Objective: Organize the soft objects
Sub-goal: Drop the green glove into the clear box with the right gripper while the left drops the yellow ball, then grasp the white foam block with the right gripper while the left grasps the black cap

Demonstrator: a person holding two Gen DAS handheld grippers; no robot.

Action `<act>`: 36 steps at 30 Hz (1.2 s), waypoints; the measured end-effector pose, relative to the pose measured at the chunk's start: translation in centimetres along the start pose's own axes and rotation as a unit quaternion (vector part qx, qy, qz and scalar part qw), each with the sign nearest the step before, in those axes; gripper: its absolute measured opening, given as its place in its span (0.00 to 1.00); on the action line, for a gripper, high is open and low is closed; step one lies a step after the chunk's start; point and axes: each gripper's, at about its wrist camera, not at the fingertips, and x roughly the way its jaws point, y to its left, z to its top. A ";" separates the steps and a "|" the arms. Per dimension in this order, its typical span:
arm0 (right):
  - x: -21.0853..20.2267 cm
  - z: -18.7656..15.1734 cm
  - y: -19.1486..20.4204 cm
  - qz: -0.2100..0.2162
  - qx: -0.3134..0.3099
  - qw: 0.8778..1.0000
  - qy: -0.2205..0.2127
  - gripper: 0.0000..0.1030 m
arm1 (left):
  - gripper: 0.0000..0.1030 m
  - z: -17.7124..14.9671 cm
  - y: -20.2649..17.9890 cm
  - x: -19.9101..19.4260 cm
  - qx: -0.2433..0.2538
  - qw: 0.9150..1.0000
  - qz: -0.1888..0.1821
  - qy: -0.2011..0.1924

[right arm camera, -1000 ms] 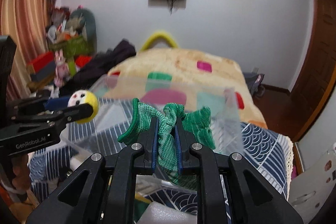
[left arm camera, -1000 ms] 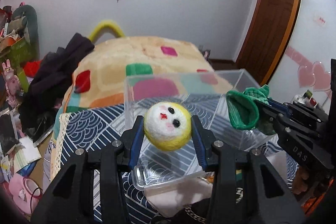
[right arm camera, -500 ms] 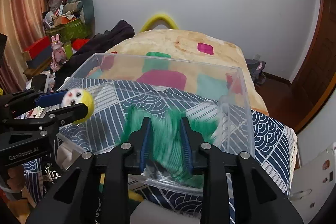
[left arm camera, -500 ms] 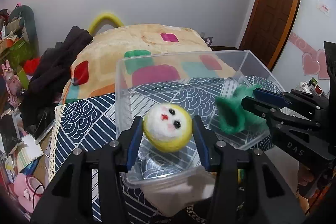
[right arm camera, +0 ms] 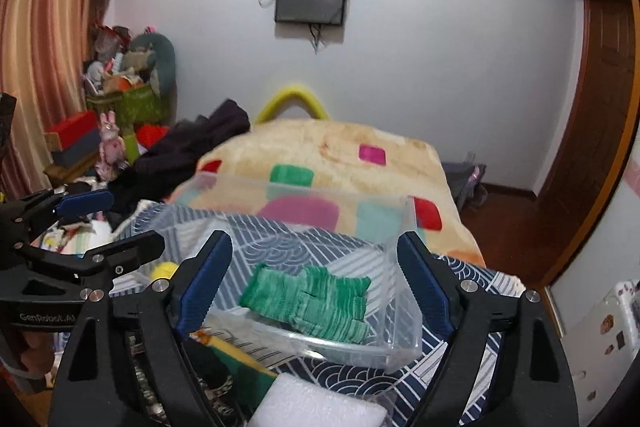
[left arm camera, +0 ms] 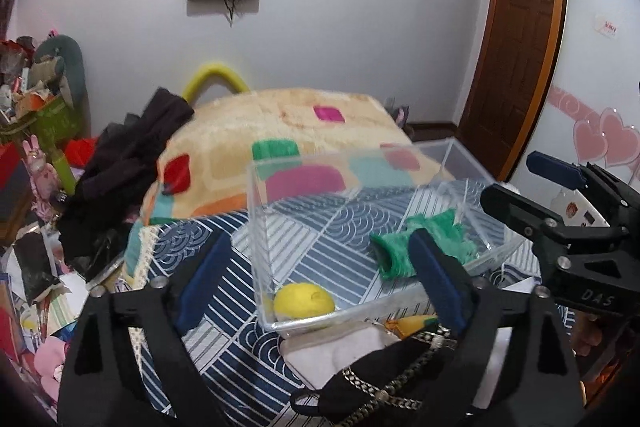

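A clear plastic box [left arm camera: 256, 211] [right arm camera: 408, 307] stands on the blue patterned cloth. A yellow felt ball [left arm camera: 304, 303] lies in its near left corner; in the right wrist view only a bit of it [right arm camera: 164, 269] shows. A green knit glove [left arm camera: 436, 239] [right arm camera: 312, 299] lies flat on the box floor. My left gripper [left arm camera: 316, 279] is open and empty just in front of the box. My right gripper [right arm camera: 316, 283] is open and empty above the glove; it also shows at the right of the left wrist view [left arm camera: 532, 187].
A white cloth and a black chained strap [left arm camera: 372, 379] lie in front of the box. A white foam pad [right arm camera: 316, 403] lies near the front edge. A patchwork blanket [right arm camera: 332, 155] and dark clothes [left arm camera: 128, 163] lie behind. Clutter fills the left side.
Both grippers opened and drew back. The yellow ball and the green glove dropped into the clear box.
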 end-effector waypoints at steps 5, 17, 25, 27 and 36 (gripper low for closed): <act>-2.1 -0.6 -0.1 -0.001 0.010 1.000 -0.026 0.83 | 0.96 -0.9 -0.3 -2.4 0.009 1.000 0.001 -0.017; -2.7 -5.9 0.5 -0.011 0.037 0.999 0.008 0.95 | 0.96 -6.2 -1.4 -3.2 0.010 0.999 -0.020 0.037; -1.1 -10.0 0.1 -0.013 0.053 0.996 0.074 0.95 | 0.96 -9.3 -1.7 -2.4 0.003 0.996 -0.039 0.078; -0.6 -10.8 0.1 -0.013 0.051 0.994 0.091 0.95 | 0.96 -9.7 -1.9 -2.1 -0.004 0.996 -0.045 0.083; -0.5 -12.1 -0.4 0.013 0.075 0.991 0.114 0.95 | 0.93 -9.8 -4.0 0.2 -0.013 0.993 -0.060 0.100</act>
